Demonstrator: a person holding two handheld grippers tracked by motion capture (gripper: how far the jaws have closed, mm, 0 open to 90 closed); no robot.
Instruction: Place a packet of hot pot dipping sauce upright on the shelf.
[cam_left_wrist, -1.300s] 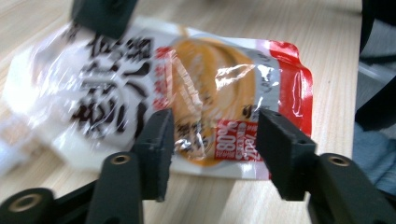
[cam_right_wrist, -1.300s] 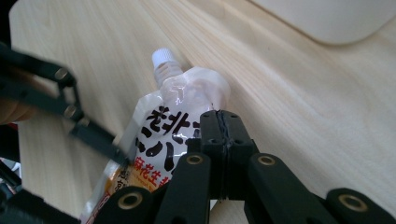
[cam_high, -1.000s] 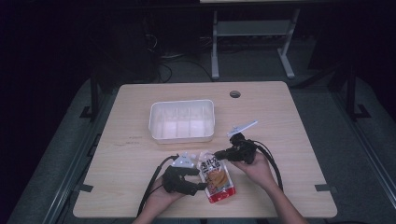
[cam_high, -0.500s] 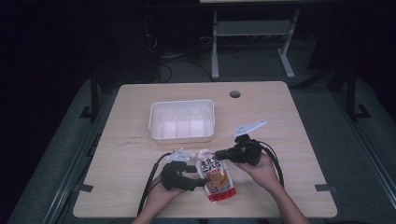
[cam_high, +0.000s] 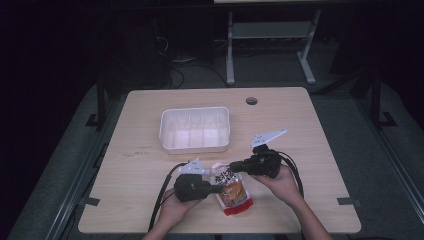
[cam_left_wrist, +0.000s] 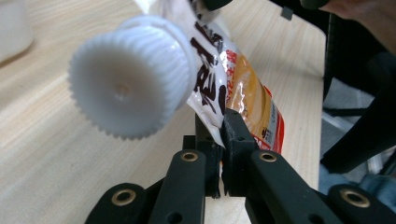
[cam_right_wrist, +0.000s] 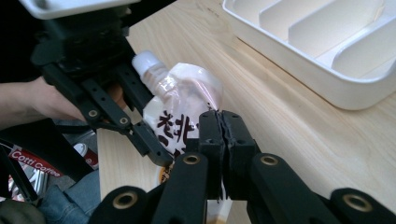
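Note:
A spouted snack pouch (cam_high: 234, 194), orange and red with black lettering, hangs over the table's near edge between both grippers. Its white ridged cap (cam_left_wrist: 130, 88) looms close in the left gripper view. My left gripper (cam_high: 218, 189) has just been closing and now pinches the pouch's (cam_left_wrist: 247, 93) side edge, jaws (cam_left_wrist: 222, 126) together on the film. From the right, my right gripper (cam_high: 231, 166) grips the pouch's (cam_right_wrist: 187, 100) pale upper part below the spout (cam_right_wrist: 147, 63). Its jaws (cam_right_wrist: 220, 121) have eased very slightly but still clamp the film. The left gripper (cam_right_wrist: 154, 149) shows opposite.
A white divided tray (cam_high: 195, 110) sits on the wooden table (cam_high: 310, 150) just beyond the grippers, its near wall (cam_right_wrist: 327, 88) close to the right gripper. A round cable hole (cam_high: 251, 101) lies at the back right. Cables trail toward the person.
The left gripper's jaws have shut onto the pouch's side. The right gripper has lifted slightly with the pouch's top end.

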